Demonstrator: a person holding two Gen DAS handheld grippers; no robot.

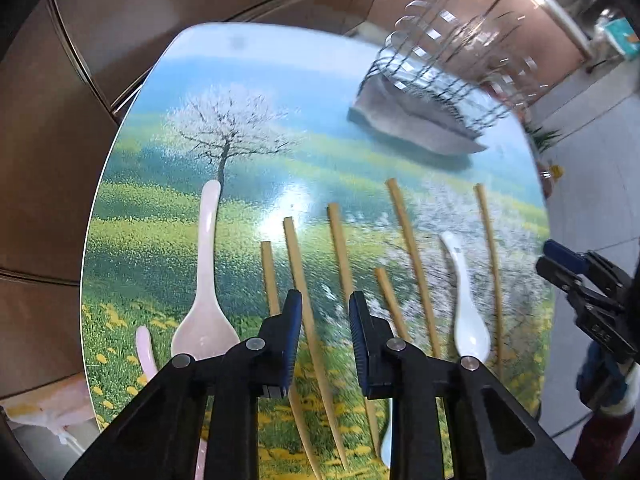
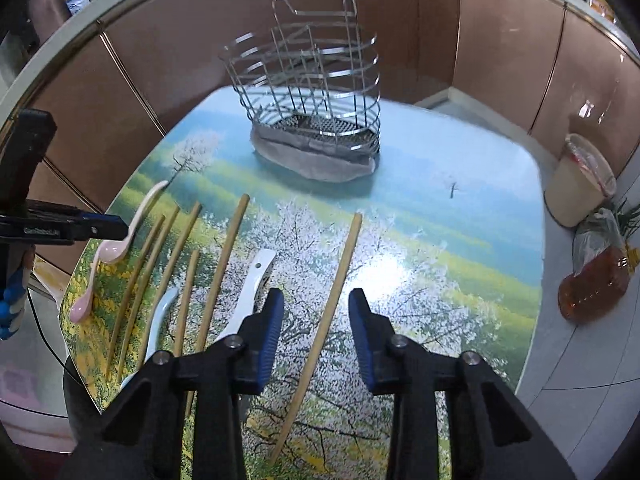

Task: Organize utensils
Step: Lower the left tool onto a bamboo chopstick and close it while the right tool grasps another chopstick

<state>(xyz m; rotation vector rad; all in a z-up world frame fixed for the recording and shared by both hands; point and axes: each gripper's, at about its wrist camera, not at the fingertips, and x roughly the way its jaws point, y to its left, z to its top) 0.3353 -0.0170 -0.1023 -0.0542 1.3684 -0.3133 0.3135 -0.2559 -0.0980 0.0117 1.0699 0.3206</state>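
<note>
Several wooden chopsticks [image 1: 300, 280] and spoons lie on a table with a landscape print [image 1: 160, 208]. My left gripper [image 1: 325, 312] is open above the chopsticks; a large pink spoon [image 1: 206, 280] lies to its left and a white spoon [image 1: 466, 300] to its right. My right gripper [image 2: 316, 312] is open above a lone chopstick [image 2: 332, 300], which runs between its fingers. A white spoon [image 2: 252, 288] lies just left of it. A wire utensil holder [image 2: 312, 108] stands empty on a grey cloth at the table's far side. It also shows blurred in the left wrist view [image 1: 448, 68].
A small pink spoon [image 2: 86, 300] and a pale blue spoon [image 2: 160, 320] lie at the left of the table. A cream bin [image 2: 580, 180] and an orange bottle in plastic [image 2: 596, 280] stand on the floor to the right. Brown wall panels surround the table.
</note>
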